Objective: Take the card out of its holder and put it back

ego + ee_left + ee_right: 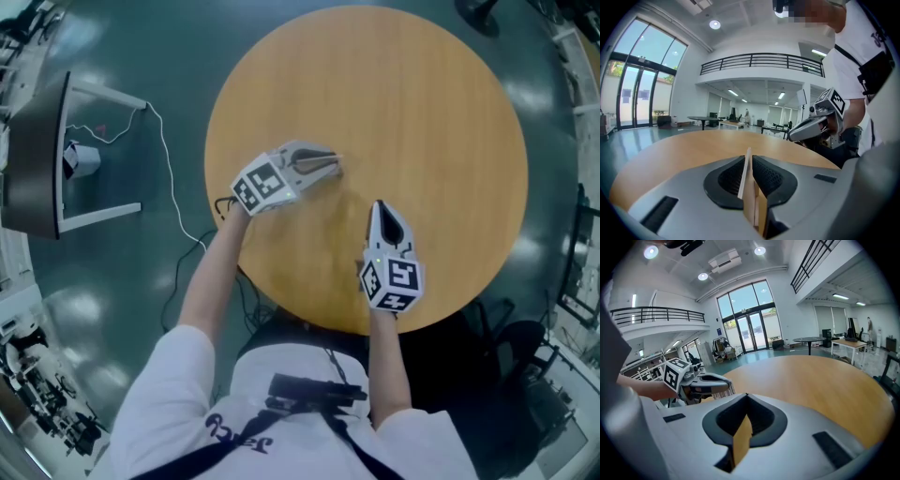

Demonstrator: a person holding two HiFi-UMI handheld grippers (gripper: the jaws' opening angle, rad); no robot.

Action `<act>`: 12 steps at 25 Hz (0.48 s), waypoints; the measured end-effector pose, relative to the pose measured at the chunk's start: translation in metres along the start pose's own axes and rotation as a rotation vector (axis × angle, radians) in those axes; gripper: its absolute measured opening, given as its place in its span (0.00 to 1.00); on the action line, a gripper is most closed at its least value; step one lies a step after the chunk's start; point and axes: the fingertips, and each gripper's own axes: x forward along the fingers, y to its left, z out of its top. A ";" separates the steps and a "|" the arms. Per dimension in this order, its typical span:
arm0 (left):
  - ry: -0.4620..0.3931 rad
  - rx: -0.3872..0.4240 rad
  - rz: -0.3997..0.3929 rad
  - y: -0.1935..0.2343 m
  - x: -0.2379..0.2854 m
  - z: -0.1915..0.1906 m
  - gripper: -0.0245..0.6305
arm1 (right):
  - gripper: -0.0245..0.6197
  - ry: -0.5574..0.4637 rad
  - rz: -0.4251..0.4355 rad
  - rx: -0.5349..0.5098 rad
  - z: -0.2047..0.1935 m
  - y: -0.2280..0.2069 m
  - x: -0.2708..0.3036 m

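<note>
The grey left gripper (747, 157) has its black ribbed jaws a sliver apart round the thin, pale, upright card (743, 174). One pad lies against the card and a hairline dark gap shows on its other side. Tan pieces sit lower between the jaws; whether they are the holder I cannot tell. The grey right gripper (746, 397) has its jaws closed tip to tip and sits well apart from the left, nearer the table's near edge. Both tips are low over the round, smooth, light-wood table (422, 103), whose far half is open wood out to the rim. Around it spreads a glossy teal floor (122, 272), with a white cable (167, 159) and a dark screen (37, 150) on its left. Farther off are tall glass doors (749, 331) and a black-railed balcony (759, 60).
</note>
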 end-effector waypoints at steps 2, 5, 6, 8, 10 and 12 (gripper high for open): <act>0.007 -0.010 0.040 0.008 -0.004 -0.002 0.11 | 0.07 -0.012 0.002 -0.007 0.002 0.002 -0.002; 0.048 -0.028 0.118 0.017 -0.017 -0.012 0.21 | 0.07 -0.036 0.001 -0.004 0.005 0.007 -0.010; 0.065 -0.037 0.148 0.019 -0.022 -0.017 0.24 | 0.07 -0.045 -0.001 0.000 0.006 0.008 -0.014; 0.083 -0.054 0.207 0.020 -0.034 -0.023 0.26 | 0.07 -0.061 -0.002 0.002 0.007 0.010 -0.024; 0.076 -0.069 0.253 0.018 -0.046 -0.024 0.26 | 0.07 -0.076 0.004 -0.005 0.007 0.016 -0.032; 0.058 -0.084 0.298 0.016 -0.060 -0.023 0.26 | 0.07 -0.092 0.011 -0.018 0.008 0.024 -0.038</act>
